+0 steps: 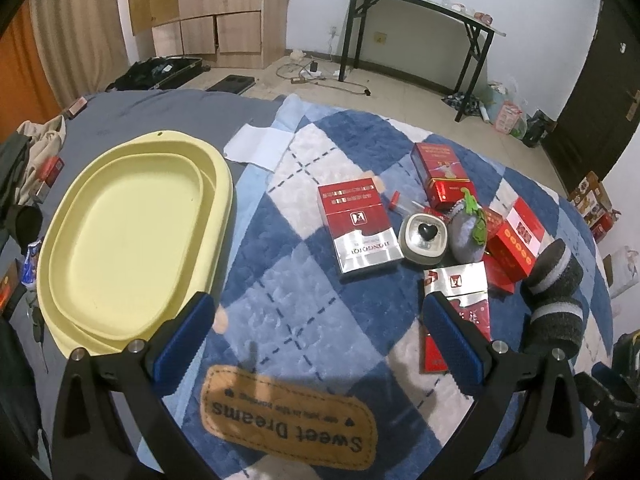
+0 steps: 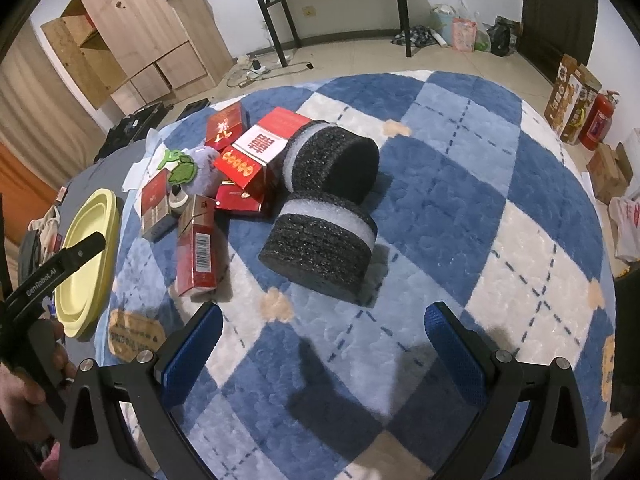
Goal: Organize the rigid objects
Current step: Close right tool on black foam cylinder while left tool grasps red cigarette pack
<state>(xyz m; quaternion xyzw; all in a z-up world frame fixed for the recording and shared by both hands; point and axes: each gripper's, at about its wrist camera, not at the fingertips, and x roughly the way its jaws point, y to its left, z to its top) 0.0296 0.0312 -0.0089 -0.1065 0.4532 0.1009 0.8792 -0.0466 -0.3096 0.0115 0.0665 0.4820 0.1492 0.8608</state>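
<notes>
Red boxes [image 1: 362, 232] overlap, partly hiding a flat one [image 2: 239, 199].

Left wrist: low above blanket [image 1: 312, 300], facing tray [image 1: 132, 240] and boxes.
Right wrist: low, facing 2 foam rolls [image 2: 320, 252].
Shared: boxes, rolls, tray.

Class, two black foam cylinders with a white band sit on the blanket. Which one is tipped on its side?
The farther foam cylinder, touching the red boxes, lies tipped with its round black end facing outward. The nearer foam cylinder stands on its flat base.
</notes>
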